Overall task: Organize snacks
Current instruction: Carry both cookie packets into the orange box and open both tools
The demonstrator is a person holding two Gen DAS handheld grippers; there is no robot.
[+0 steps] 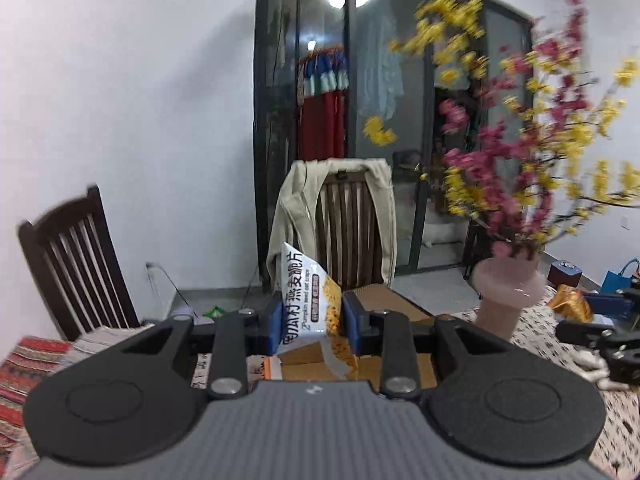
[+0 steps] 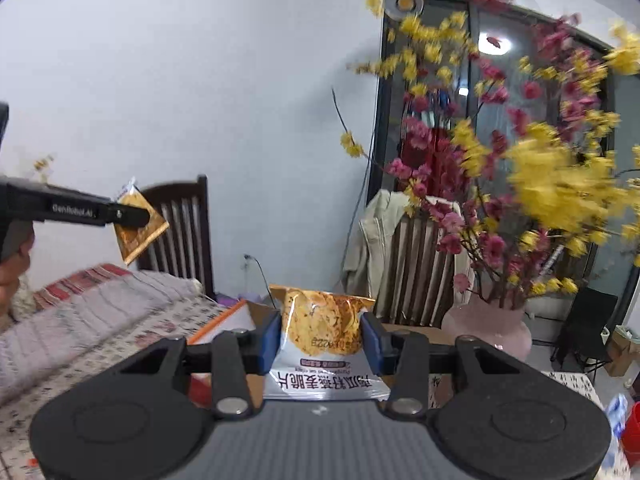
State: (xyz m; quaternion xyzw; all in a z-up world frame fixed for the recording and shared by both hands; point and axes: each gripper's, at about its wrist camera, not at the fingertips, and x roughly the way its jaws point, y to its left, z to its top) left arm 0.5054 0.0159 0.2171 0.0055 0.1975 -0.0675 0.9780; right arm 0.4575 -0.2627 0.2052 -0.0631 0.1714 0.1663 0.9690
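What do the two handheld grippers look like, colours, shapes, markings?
Left gripper and right gripper match: black linkage arms with silver pivot pins, round black side housings, ribbed grey body, blue finger pads. Side-on in the right wrist view, the left one shows white lettering, roughly "GenRobot.AI".

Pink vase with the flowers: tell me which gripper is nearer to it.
Right. The right gripper, shut on its snack packet, sits just left of the pink vase. The left gripper is far off to the left, holding another packet.

Snack packet [image 2: 320, 332] between right gripper [image 2: 320, 346] fingers [image 2: 269, 342]
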